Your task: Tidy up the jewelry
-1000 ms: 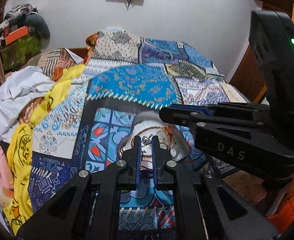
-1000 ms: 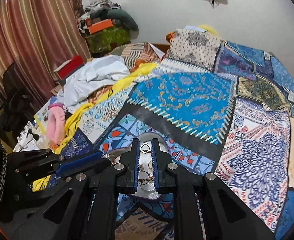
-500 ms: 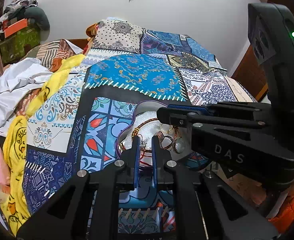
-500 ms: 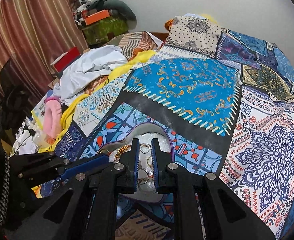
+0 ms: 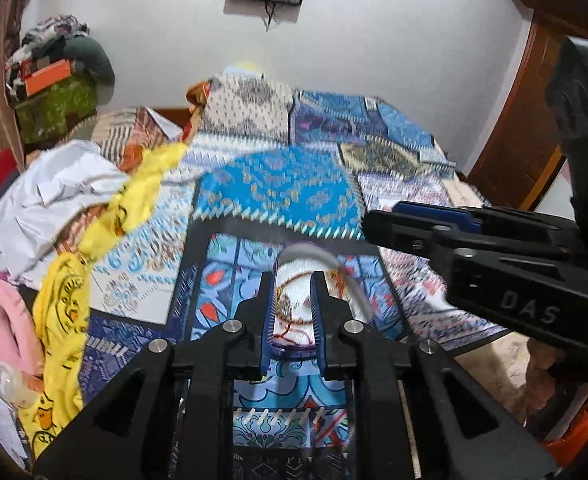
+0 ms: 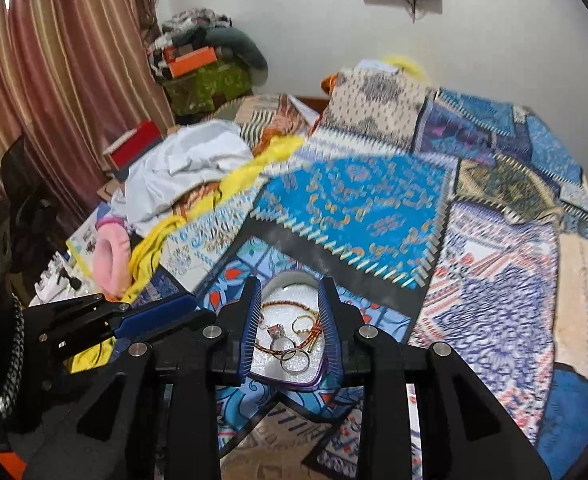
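Jewelry tray [image 6: 290, 376] lies apparently below the parted right gripper [image 6: 290, 330].

The left gripper [image 5: 292, 312] is reaching in from six o'clock of its own view, its black arms converging toward twelve o'clock; its blue-padded fingers [image 5: 267, 316] are standing parallel and upright, parted by a modest gap, gripping nothing. The right gripper [image 6: 290, 328] is likewise entering from six o'clock of its own view; its ribbed blue fingers [image 6: 251, 326] are splayed slightly wider at the tips, a clear gap showing between them. In the left view the right gripper [image 5: 409, 222] is crossing in from three o'clock, pointing toward nine o'clock; in the right view the left gripper [image 6: 166, 312] is reaching in from nine o'clock, tips aimed toward three o'clock.
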Demonstrator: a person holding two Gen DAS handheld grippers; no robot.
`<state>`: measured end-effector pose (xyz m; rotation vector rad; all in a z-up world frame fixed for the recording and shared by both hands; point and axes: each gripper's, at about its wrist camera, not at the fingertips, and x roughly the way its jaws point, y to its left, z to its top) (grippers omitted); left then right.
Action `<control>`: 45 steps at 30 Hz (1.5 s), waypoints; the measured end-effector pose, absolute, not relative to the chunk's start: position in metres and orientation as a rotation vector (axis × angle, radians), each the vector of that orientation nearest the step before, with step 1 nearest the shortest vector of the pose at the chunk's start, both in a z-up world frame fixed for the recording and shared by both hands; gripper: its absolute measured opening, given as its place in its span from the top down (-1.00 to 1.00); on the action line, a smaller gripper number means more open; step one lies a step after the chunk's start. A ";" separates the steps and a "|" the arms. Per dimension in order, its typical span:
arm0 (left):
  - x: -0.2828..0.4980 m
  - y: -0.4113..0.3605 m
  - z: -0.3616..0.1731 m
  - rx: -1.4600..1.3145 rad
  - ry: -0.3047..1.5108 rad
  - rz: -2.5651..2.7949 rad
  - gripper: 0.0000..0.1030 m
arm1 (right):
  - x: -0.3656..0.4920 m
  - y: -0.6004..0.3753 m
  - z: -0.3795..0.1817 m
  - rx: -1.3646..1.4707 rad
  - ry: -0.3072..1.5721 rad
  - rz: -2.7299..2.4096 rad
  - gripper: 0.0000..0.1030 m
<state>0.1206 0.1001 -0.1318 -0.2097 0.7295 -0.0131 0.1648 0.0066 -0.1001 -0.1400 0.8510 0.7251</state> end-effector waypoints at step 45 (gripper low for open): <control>-0.049 0.041 0.030 -0.083 0.153 0.145 -0.92 | -0.004 -0.098 0.049 -0.007 0.182 0.523 -0.87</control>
